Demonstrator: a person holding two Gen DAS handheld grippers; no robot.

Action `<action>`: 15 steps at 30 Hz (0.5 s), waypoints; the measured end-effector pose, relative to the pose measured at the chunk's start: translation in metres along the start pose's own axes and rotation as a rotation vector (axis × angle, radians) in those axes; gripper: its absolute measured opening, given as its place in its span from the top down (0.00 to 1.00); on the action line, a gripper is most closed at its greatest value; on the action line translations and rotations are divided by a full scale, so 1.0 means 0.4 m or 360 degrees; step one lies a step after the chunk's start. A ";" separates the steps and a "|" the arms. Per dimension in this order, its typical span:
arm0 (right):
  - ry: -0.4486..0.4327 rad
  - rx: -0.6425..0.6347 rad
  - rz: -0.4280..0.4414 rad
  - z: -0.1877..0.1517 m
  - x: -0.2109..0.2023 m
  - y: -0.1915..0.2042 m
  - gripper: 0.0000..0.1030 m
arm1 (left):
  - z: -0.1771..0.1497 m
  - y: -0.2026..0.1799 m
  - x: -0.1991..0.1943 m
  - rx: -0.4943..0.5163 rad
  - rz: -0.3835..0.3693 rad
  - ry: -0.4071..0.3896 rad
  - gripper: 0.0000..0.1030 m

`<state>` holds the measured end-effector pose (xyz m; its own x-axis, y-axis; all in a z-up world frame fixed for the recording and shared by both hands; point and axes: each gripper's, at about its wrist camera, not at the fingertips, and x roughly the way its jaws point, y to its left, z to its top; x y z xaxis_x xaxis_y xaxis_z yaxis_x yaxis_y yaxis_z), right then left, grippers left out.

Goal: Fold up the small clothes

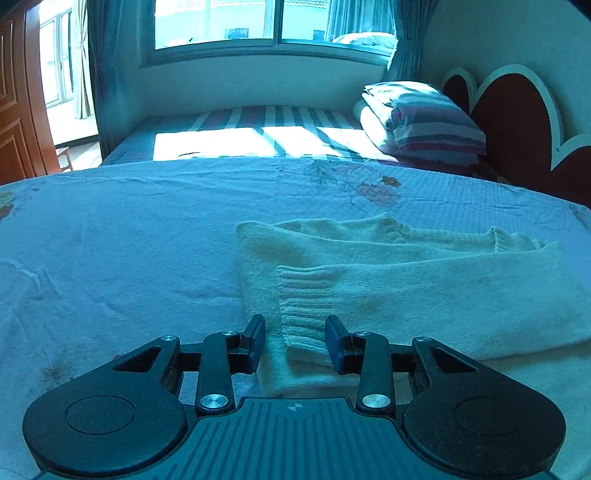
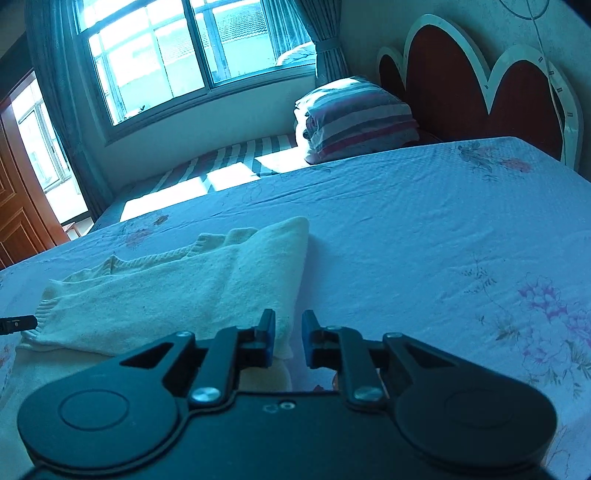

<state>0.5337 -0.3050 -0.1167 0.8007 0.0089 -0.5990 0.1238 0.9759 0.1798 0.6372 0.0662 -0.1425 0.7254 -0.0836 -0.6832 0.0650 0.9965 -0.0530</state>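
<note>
Cream sweater lies folded into a band across the floral bedsheet. My left gripper has its jaws apart astride the ribbed cuff, not pinching it; my right gripper stands slightly apart over the band's opposite end, holding nothing. To fold well, I judge both should pinch all layers at matching corners and lift together.

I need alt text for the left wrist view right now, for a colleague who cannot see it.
A cream sweater lies partly folded on a blue flowered bedspread, its ribbed cuff between the open fingers of the left gripper. Behind are a striped pillow, a scalloped red headboard and a sunlit window.
</note>
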 end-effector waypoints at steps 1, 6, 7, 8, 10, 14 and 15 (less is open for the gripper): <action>0.0009 -0.0007 0.0001 -0.003 0.005 0.002 0.85 | -0.004 0.003 0.008 -0.0020 0.0007 0.0007 0.65; 0.0080 -0.0022 0.0011 -0.016 0.035 -0.003 0.86 | 0.007 -0.007 0.026 -0.0057 -0.0082 0.0029 0.89; 0.0083 -0.0022 0.0014 -0.015 0.035 -0.003 0.87 | 0.011 -0.006 0.027 -0.0074 -0.0090 0.0015 0.92; 0.0074 -0.0025 0.0008 -0.014 0.032 -0.001 0.88 | 0.010 -0.007 0.024 -0.0068 -0.0077 -0.0004 0.93; -0.0040 -0.0004 0.0024 -0.006 0.002 0.001 0.90 | 0.005 -0.013 0.015 -0.0037 -0.0044 -0.0054 0.94; 0.0027 -0.0033 0.0007 0.007 0.023 0.006 0.90 | -0.011 -0.013 0.016 -0.0005 -0.0030 -0.0060 0.94; 0.0142 -0.0082 -0.0027 -0.004 0.053 0.010 0.88 | -0.006 -0.014 0.014 0.0007 -0.0026 -0.0057 0.93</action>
<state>0.5505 -0.3005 -0.1299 0.7432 0.0094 -0.6690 0.1046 0.9860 0.1300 0.6394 0.0602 -0.1478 0.7481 -0.1003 -0.6560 0.0803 0.9949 -0.0607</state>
